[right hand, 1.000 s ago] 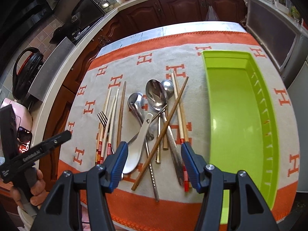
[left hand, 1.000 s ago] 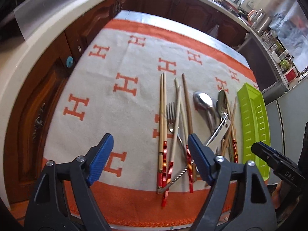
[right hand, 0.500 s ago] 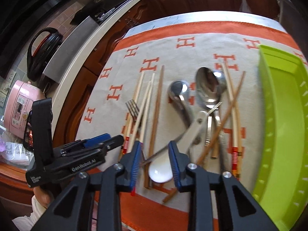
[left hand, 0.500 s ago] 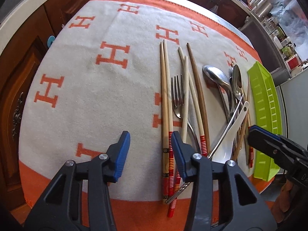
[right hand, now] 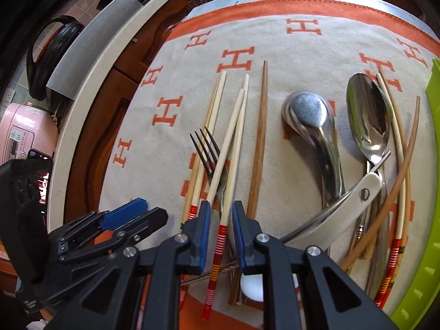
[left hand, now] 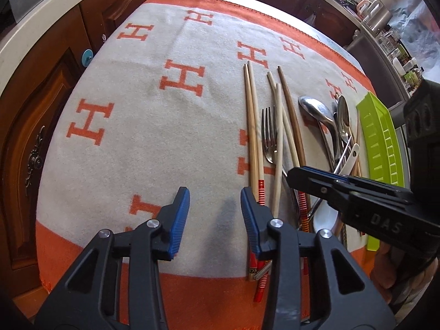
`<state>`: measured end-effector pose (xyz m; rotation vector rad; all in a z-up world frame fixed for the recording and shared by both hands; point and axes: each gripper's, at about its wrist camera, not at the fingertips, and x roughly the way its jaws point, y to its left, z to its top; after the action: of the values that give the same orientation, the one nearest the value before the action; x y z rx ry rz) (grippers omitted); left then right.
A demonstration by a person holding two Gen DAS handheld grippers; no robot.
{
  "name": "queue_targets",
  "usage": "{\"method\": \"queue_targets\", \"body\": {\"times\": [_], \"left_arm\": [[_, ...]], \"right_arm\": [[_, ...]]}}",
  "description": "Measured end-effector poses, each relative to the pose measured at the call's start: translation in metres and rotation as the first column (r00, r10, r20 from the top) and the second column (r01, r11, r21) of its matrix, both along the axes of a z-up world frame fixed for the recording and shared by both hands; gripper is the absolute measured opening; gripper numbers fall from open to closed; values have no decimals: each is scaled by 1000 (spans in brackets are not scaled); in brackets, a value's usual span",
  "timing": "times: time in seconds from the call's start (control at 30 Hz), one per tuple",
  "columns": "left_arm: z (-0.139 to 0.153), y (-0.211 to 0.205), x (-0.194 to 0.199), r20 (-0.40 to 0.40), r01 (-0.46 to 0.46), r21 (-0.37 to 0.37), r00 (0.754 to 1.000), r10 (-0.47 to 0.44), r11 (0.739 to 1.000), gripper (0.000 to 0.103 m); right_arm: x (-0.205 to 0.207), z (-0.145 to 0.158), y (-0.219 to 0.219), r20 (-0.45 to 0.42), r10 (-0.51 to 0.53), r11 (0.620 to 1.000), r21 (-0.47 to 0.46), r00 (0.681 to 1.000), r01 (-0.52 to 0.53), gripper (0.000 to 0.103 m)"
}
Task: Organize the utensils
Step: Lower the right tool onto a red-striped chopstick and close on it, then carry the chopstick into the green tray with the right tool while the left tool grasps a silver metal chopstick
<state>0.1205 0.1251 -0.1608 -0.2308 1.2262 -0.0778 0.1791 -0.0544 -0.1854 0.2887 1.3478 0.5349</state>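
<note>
We see our right gripper [right hand: 221, 236] closing its jaws around a pale chopstick [right hand: 230, 148] with red-striped end; the pads flank it but do not yet press it. Our left gripper [left hand: 215, 220] is also closing, jaws apart over bare cloth [left hand: 154, 126], nothing between them. The utensils lie on the desk's orange-and-beige cloth: in the right wrist view, the fork [right hand: 209, 151] at 11 o'clock of the right gripper, the metal spoons [right hand: 310, 118] at 1 o'clock, the white spoon [right hand: 341, 209] at 3 o'clock, the green tray [right hand: 429, 247] beyond.
</note>
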Motion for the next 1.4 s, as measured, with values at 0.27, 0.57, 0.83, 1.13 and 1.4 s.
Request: {"method": "queue_targets", "body": {"times": [0.27, 0.57, 0.83, 1.13, 1.4], "left_arm": [[5, -1, -7, 19, 16, 1, 1000, -16, 1000, 36], [20, -17, -18, 50, 73, 5, 996, -73, 997, 36], [34, -61, -30, 85, 211, 31, 973, -213, 977, 36], [29, -110, -23, 71, 320, 93, 942, -327, 943, 36], [23, -131, -10, 51, 397, 160, 911, -409, 904, 35]], "right_arm": [[2, 0, -8, 5, -47, 998, 31, 999, 47, 6], [-21, 40, -59, 64, -137, 982, 137, 988, 127, 6], [-60, 70, -148, 146, -333, 942, 98, 932, 321, 6], [-81, 54, -209, 149, -460, 883, -23, 875, 468, 6], [-86, 35, -222, 117, -481, 874, -23, 869, 486, 7]]}}
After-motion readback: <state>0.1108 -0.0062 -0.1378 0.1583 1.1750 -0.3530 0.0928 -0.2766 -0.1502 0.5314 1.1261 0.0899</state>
